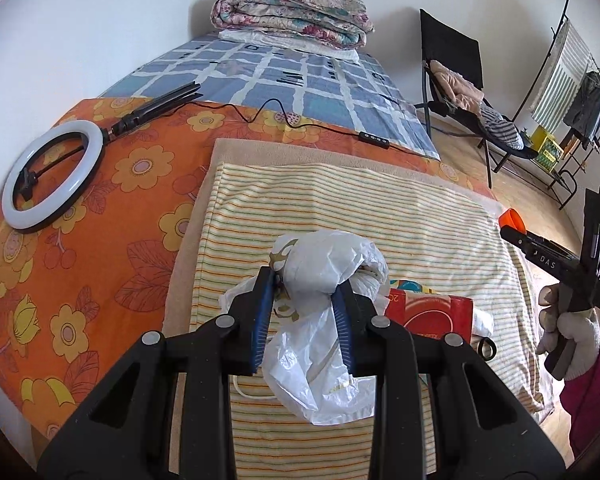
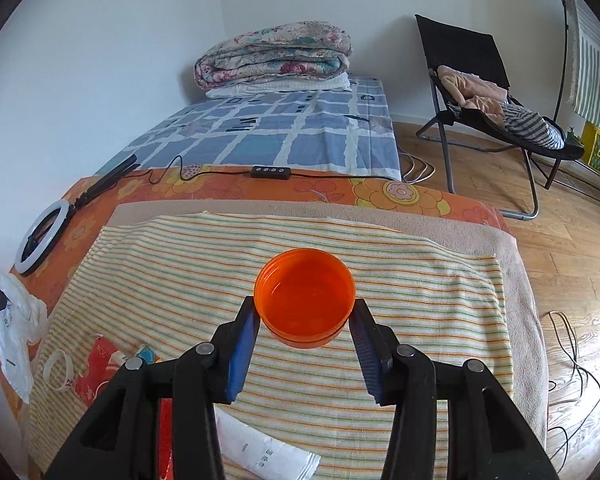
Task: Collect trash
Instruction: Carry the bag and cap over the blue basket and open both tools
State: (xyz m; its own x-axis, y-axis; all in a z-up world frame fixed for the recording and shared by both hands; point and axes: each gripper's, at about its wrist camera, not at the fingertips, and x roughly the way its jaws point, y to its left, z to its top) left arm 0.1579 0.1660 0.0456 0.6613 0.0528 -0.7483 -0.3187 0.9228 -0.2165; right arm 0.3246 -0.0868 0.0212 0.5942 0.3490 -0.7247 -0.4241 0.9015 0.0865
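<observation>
The left hand-held gripper (image 1: 304, 296) is clenched on a crumpled white plastic bag (image 1: 320, 320) and holds it above the striped towel (image 1: 380, 208) on the bed. The right hand-held gripper (image 2: 305, 320) grasps an orange plastic lid (image 2: 305, 296) between its blue pads (image 2: 242, 344), open side up, also over the towel. A red carton (image 1: 432, 312) lies on the towel just beside the bag. A ring light (image 1: 52, 176) rests on the orange floral sheet (image 1: 100, 272), well apart from the bag.

Red box (image 1: 432, 312) half hidden behind white bag (image 1: 324, 280); paper slip (image 2: 268, 456) cut by frame edge (print unreadable)
</observation>
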